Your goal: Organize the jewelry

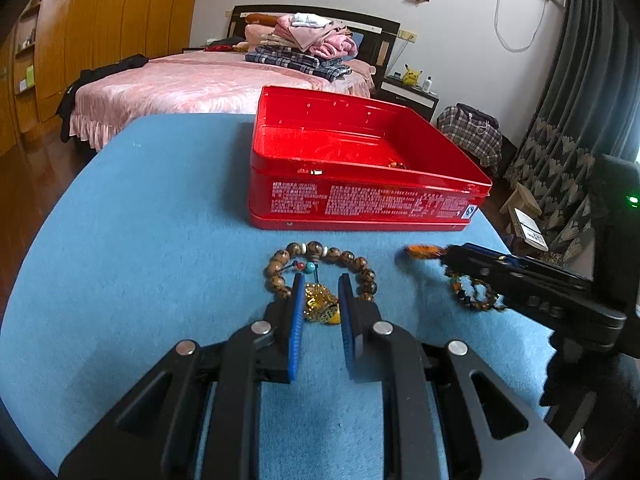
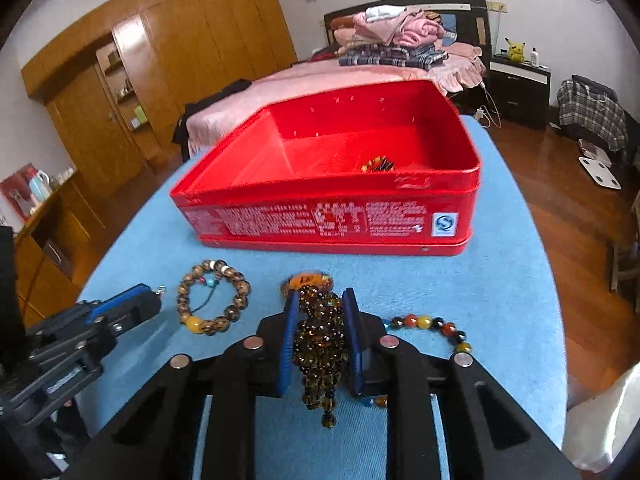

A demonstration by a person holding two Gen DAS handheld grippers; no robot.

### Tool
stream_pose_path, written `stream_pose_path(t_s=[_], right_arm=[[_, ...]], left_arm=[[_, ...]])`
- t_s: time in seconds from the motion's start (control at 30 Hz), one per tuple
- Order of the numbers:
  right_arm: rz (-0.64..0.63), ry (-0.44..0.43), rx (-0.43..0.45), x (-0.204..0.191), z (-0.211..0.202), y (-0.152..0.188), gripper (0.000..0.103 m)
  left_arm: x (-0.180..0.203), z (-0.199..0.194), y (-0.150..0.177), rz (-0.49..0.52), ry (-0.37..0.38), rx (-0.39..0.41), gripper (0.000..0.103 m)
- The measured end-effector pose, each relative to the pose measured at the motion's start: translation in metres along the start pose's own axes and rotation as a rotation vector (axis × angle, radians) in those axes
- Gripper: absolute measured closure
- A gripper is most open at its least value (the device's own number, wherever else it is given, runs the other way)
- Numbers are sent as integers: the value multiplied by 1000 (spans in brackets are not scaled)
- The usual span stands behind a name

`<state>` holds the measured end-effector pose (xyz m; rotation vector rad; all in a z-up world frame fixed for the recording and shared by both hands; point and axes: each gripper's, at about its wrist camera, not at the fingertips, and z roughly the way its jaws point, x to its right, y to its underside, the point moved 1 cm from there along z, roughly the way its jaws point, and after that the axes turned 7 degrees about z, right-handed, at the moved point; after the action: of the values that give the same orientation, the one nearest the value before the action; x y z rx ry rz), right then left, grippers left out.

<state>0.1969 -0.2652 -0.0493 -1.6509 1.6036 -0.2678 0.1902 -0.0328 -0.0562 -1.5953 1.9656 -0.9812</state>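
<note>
A red tin box (image 1: 360,196) (image 2: 328,216) stands open on the blue table with a bracelet inside (image 2: 378,165). My left gripper (image 1: 320,284) is shut on a gold pendant (image 1: 318,304), lying inside a brown wooden bead bracelet (image 1: 340,258) (image 2: 214,298). My right gripper (image 2: 320,300) (image 1: 452,254) is shut on a bunched amber bead necklace (image 2: 320,340) with an orange pendant (image 2: 308,280) (image 1: 420,251) sticking out ahead. A multicolour bead bracelet (image 2: 432,326) (image 1: 476,294) lies under my right gripper.
The blue table (image 1: 140,240) (image 2: 500,280) ends at a rounded edge. Behind it stand a pink bed (image 1: 192,84), a wooden wardrobe (image 2: 168,60) and a nightstand (image 2: 520,84). A white bag (image 2: 604,420) shows at right.
</note>
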Motion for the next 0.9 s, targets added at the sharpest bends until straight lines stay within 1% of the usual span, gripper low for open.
stream_pose_path(t_s=[0.33,0.5,0.73,0.9], right_arm=[[28,-66,62,0,-39,-12,86],[2,-64,87,-7,-49,-23,86],[-24,-73,128,-13,-56,-48,86],[-32,-71,161,-15,-54,-74,86]], left_arm=[[6,-7,-10,9,8,30,88],[9,-10,-20,15,16,53,88],[15,-9,-43,27,29,89,88],[19,-2,-68,26,47,114,88]])
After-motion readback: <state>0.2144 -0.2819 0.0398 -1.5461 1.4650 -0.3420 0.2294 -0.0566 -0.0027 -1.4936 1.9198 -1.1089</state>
